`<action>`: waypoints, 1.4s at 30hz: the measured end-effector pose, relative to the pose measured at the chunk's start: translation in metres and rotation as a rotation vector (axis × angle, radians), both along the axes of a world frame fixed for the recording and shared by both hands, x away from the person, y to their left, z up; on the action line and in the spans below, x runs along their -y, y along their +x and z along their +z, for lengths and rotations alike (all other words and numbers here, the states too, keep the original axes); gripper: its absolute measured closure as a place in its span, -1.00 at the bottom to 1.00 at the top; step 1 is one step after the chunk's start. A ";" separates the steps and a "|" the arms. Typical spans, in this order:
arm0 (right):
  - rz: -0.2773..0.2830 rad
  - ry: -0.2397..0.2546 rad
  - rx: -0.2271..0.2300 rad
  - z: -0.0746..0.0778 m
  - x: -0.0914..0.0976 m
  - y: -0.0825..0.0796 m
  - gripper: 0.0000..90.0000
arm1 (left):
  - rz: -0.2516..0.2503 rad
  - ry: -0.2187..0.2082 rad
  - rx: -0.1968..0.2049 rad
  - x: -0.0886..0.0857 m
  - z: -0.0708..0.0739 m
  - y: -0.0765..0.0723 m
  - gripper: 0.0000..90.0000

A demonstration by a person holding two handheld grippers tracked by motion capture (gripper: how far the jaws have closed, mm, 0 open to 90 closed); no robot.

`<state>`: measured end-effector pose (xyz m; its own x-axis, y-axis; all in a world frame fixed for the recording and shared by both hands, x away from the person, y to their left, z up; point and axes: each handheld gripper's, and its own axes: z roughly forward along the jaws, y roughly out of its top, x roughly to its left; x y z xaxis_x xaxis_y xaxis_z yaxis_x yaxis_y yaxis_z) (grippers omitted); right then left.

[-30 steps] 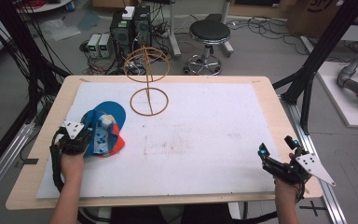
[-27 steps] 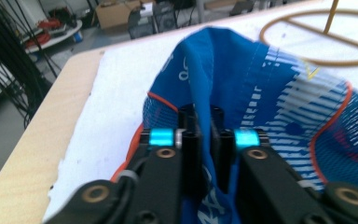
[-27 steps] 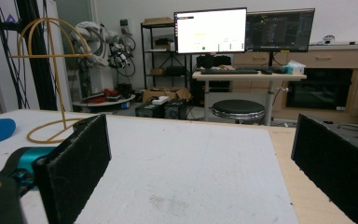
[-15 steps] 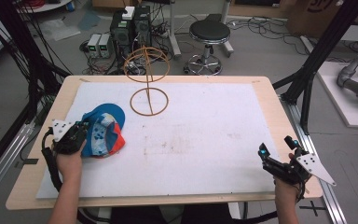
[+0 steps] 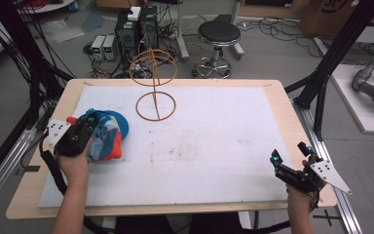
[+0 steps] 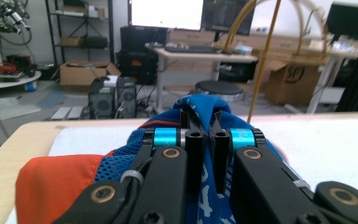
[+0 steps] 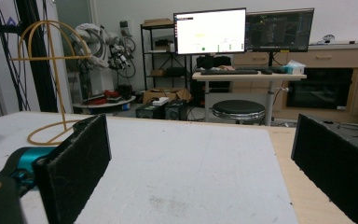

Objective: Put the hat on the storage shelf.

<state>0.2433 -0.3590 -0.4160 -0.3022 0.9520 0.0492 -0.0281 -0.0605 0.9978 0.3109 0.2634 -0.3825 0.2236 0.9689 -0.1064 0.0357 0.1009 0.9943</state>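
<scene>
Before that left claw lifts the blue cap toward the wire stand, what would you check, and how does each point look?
1. Left gripper shut on the cap: ok, fabric is pinched between the jaws.
2. How firm the pinch is: cannot tell.
3. Wire stand upright: ok.
4. White mat between cap and stand bare: ok.
5. Right gripper out of the way: ok, open at the near right corner.

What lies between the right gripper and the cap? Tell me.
Nothing: in the high view, bare white mat stretches from the right gripper to the blue and orange cap. The wire stand sits farther back.
</scene>
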 end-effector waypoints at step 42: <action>-0.001 0.007 -0.002 0.000 0.001 0.001 -0.90 | -0.176 -0.130 0.302 0.053 0.139 -0.002 0.97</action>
<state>0.2445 -0.3595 -0.4164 -0.3012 0.9519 0.0565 -0.0258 -0.0674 0.9974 0.3090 0.2105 -0.2430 0.4255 0.8955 -0.1302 -0.2288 0.2456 0.9420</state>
